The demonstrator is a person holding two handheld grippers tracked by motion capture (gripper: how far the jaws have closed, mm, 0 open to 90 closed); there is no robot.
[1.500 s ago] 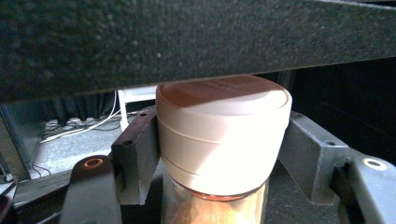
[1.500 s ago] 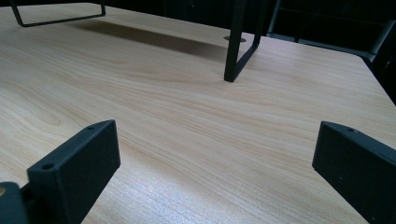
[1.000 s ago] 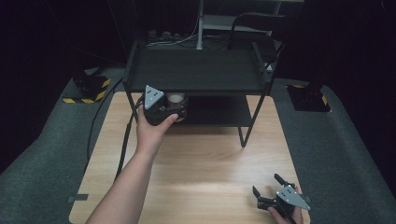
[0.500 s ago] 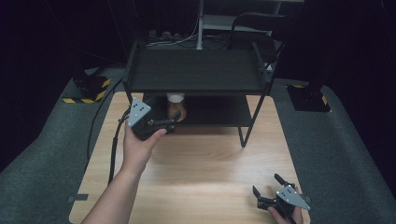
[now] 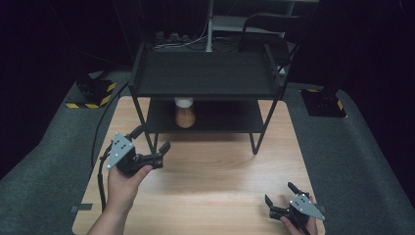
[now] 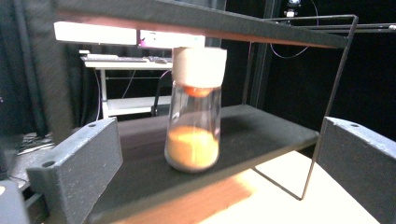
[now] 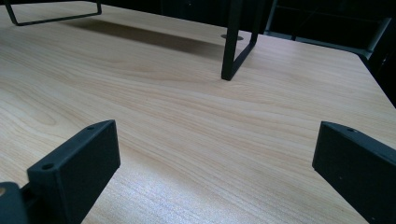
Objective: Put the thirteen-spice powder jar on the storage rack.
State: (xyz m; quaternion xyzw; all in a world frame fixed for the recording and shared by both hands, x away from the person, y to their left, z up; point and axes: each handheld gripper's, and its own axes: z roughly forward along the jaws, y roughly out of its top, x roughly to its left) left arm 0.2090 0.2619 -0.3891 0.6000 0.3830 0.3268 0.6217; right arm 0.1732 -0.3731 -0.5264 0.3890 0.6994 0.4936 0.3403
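Observation:
A clear jar point(image 5: 185, 114) point(image 6: 194, 122) with a white lid and orange powder inside stands upright on the lower shelf of a black two-tier rack point(image 5: 208, 73). My left gripper point(image 5: 150, 139) point(image 6: 219, 186) is open, held over the table's left side, in front of the rack and apart from the jar. Nothing lies between its jaws. My right gripper point(image 5: 279, 196) point(image 7: 215, 186) is open low over the table's near right corner, holding nothing.
The rack's thin black legs point(image 5: 259, 134) point(image 7: 233, 51) stand on the light wooden table point(image 5: 220, 176). Grey carpet surrounds the table. A black cable point(image 5: 100, 127) trails off the left edge. Dark furniture and cables sit behind the rack.
My left gripper has let go of the jar on the lower shelf and pulled back toward the near left. The right gripper has not moved.

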